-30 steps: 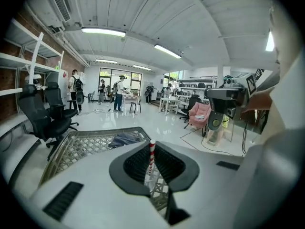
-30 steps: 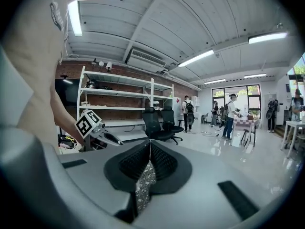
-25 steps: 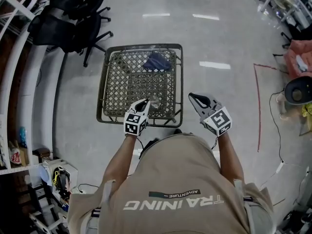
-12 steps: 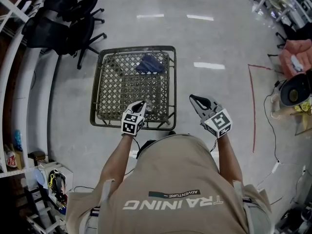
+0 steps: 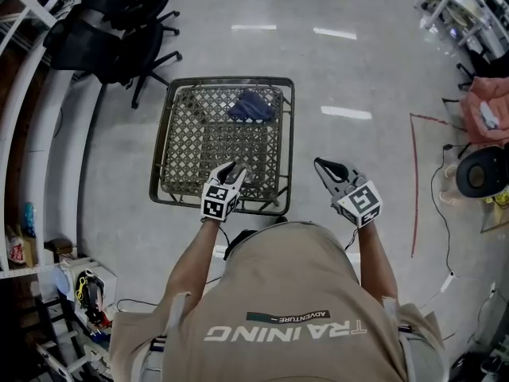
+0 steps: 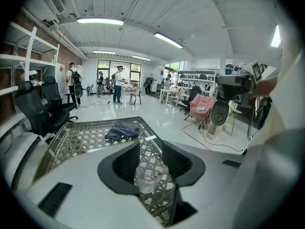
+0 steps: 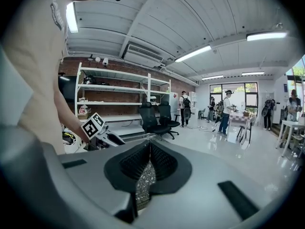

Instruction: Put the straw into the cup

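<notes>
Lattice metal table (image 5: 199, 134), near edge: my left gripper (image 6: 150, 147) has just spread its jaws, the clear plastic cup (image 6: 148, 177) stands untouched between them, my right gripper (image 7: 150, 144) is pressed together empty, and no straw is discernible, so I judge insertion unconfirmed

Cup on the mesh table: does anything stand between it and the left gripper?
Nothing visible does. The clear cup stands on the mesh table directly between the jaws of the left gripper; they have just been opening.
</notes>
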`<state>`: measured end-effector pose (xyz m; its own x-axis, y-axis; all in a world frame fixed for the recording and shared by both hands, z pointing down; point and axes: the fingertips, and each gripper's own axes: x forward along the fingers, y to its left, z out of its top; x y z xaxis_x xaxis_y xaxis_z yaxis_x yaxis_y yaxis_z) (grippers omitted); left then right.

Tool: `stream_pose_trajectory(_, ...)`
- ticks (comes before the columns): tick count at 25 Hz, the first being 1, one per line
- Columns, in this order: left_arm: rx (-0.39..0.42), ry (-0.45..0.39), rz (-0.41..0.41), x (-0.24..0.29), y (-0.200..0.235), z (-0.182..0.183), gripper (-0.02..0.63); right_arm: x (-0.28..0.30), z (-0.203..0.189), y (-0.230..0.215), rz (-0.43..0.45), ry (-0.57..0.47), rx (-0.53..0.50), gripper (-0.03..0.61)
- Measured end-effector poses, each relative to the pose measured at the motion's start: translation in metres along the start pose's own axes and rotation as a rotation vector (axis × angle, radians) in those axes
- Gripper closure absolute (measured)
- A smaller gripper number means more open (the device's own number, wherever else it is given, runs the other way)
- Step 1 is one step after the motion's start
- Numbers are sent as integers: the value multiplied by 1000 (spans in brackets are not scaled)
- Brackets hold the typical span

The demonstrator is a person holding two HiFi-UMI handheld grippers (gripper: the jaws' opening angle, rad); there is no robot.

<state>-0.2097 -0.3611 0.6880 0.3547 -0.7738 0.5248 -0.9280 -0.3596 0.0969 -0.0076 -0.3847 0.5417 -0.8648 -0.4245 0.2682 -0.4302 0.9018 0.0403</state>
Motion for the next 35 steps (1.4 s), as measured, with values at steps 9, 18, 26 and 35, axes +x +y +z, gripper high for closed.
stream_pose_trajectory(9,-31,-80,14,-18,9,19,468,14,2,7,27,-11,-1,560)
stream_pose_trajectory(18,-12,-324,54,-87,15,101,469,34,15,24,85,-20,-22,560)
stream_pose_trajectory(26,67,-523,184,-180,34,158,558,66,43,55,158,-55,-61,560)
stream_pose_trajectory(35,17,-524,343,-247,70,161,597,92,88,84,199,-80,-117,560)
